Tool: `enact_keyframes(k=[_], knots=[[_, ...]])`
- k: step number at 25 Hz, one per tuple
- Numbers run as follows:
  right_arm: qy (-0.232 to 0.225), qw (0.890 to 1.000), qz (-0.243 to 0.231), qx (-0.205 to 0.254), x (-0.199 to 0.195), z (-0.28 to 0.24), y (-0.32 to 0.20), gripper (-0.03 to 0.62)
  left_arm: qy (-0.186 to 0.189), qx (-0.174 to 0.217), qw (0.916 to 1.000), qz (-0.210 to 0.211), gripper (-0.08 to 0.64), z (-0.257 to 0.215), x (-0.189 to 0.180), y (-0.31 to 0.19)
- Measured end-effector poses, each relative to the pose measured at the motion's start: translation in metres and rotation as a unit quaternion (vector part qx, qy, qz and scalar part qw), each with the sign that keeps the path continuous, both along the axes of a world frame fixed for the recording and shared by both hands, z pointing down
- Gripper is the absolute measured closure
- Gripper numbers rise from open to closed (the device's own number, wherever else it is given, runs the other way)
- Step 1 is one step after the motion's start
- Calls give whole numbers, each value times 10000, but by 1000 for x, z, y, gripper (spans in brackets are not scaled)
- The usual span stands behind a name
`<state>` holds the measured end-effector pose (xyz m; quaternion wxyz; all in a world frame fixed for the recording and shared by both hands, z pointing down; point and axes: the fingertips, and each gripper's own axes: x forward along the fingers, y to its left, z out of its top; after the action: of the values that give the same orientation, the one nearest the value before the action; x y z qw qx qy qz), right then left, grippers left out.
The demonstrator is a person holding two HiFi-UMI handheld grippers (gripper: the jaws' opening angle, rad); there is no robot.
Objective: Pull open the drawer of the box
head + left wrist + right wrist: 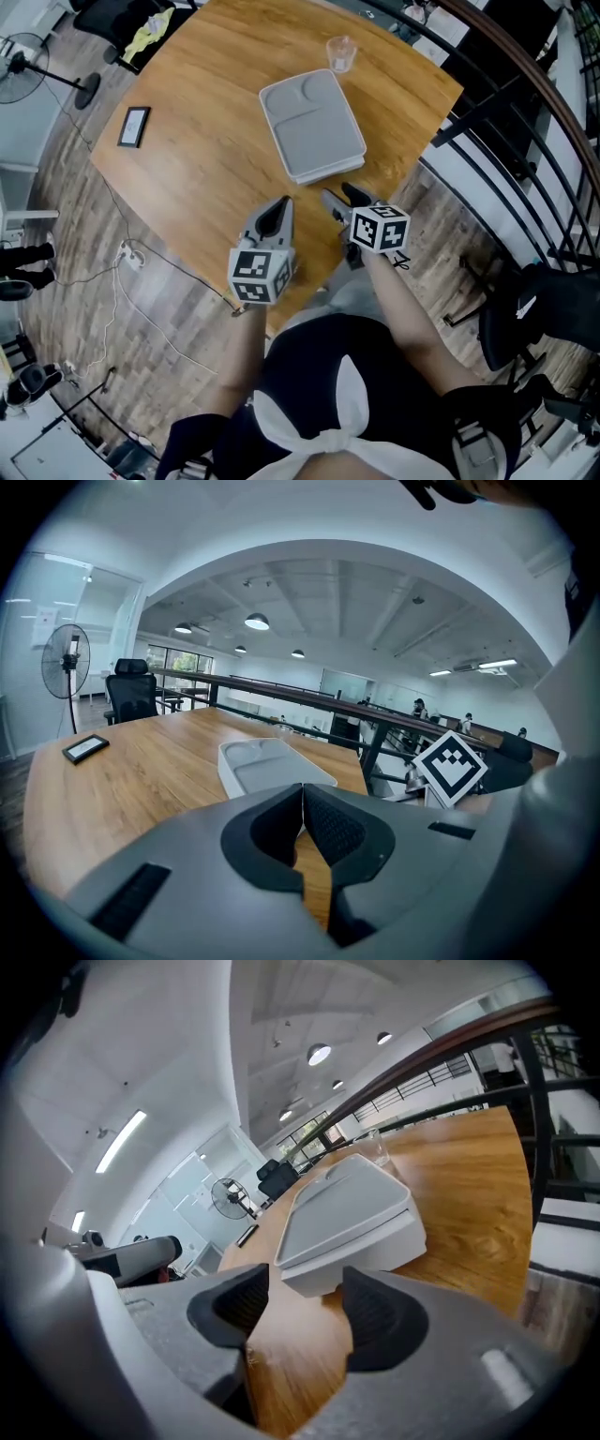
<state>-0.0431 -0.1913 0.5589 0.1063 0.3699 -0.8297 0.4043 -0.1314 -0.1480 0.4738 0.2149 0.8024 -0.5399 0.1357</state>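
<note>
A flat grey box (pixel 312 124) lies on the round wooden table (pixel 206 141), its near end facing me. My right gripper (pixel 339 199) hangs just short of that near end, open, with nothing between its fingers. The right gripper view shows the box (pixel 352 1218) close ahead, its front face beyond the parted pads (pixel 380 1321) of the right gripper (pixel 300 1312). My left gripper (pixel 278 214) is shut and empty, over the table's front edge to the left of the box. In the left gripper view the box (pixel 267 766) sits ahead of the left gripper (pixel 303 803), pads touching.
A clear plastic cup (pixel 341 53) stands behind the box. A small black device (pixel 134 127) lies at the table's left. A dark metal railing (pixel 525 169) runs along the right side. A fan (pixel 19 66) and a cable (pixel 131 258) are on the floor at left.
</note>
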Motion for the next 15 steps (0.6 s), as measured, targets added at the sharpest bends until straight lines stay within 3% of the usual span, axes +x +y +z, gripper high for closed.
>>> enact_keyframes(k=[15], knots=[[-785, 9911, 715, -804, 4, 41, -26, 347, -111, -285, 9993, 235, 541, 28, 12, -8]])
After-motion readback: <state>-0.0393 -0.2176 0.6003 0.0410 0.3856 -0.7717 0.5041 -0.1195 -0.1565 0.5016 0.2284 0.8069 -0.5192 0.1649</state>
